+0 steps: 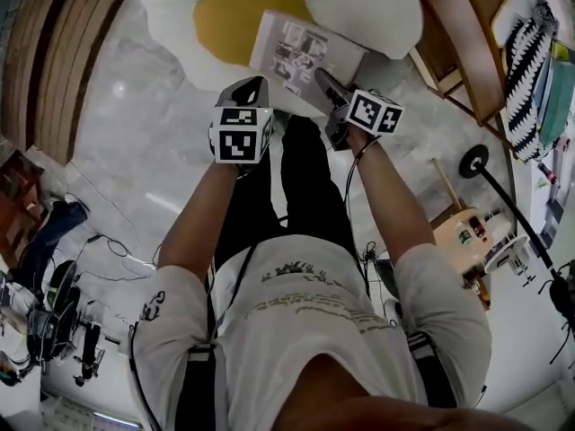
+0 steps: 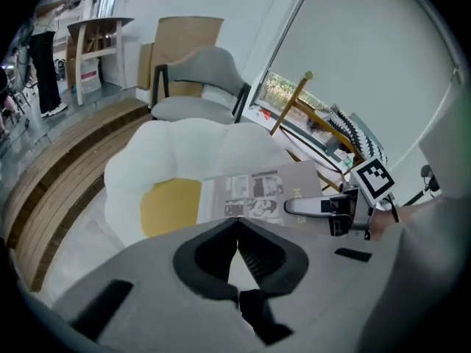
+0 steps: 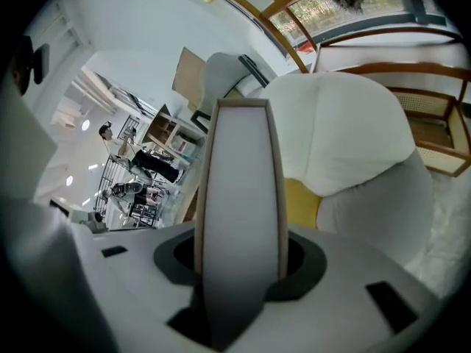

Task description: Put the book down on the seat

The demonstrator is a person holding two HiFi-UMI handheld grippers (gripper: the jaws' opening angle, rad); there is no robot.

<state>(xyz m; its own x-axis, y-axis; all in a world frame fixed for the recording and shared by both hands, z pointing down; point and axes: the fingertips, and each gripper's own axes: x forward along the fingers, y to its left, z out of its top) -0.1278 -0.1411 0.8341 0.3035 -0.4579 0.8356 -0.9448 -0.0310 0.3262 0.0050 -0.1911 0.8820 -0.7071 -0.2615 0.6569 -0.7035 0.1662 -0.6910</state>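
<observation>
R hand-held gripper gripped book by near edge, held over yellow centre of seat; contact unclear. L hand-held gripper was closed, empty, just short of seat. Seat's far rim was cut off.

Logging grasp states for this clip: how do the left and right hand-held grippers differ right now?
The right hand-held gripper is clamped on the book; the left hand-held gripper has its jaws together on nothing. The right one is rolled sideways, one jaw over the book's cover; the left one sits roughly level. Both point toward the seat.
</observation>
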